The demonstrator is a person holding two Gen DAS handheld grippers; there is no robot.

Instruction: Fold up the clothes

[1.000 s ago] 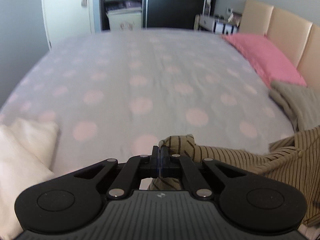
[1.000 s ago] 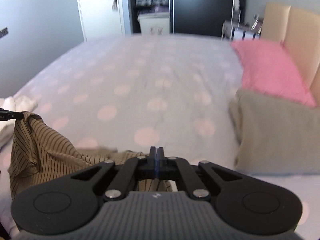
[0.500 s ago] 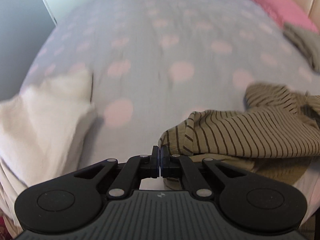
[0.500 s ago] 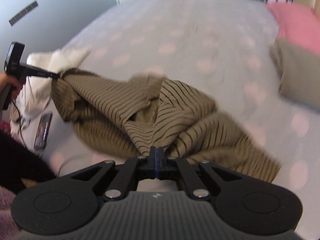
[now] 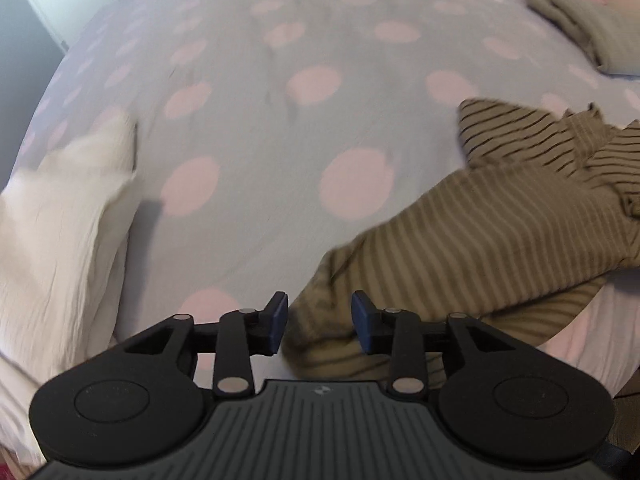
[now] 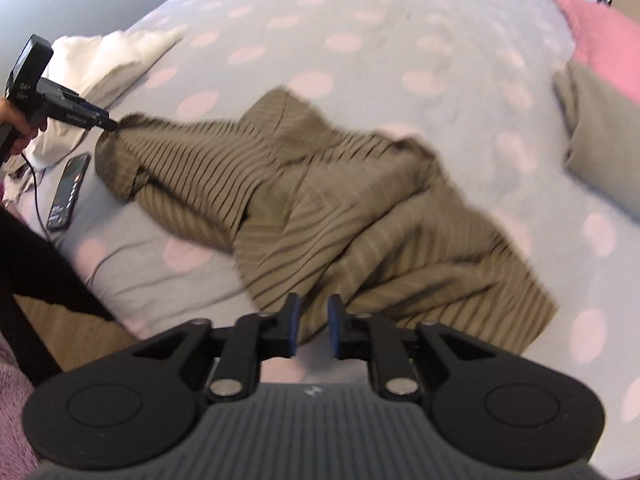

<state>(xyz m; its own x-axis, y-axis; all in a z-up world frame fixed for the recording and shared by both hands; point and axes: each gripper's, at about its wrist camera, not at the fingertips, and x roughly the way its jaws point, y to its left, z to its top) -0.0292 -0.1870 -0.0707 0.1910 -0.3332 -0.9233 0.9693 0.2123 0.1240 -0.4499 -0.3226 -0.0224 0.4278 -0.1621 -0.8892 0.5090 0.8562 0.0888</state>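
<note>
An olive striped garment lies crumpled on the grey bedspread with pink dots. It also shows in the left wrist view, at the right. My left gripper is open with a corner of the garment lying between its blue pads. My right gripper is open at the garment's near edge, holding nothing. In the right wrist view the left gripper shows at the far left, touching the garment's left corner.
A white garment is heaped at the left bed edge. A folded khaki garment and a pink pillow lie at the right. A phone with a cable rests near the bed's left edge. Wooden floor lies below.
Both grippers have opened and let go of the striped garment. It has dropped onto the bed and spread out. Both views have tilted down toward the bed.
</note>
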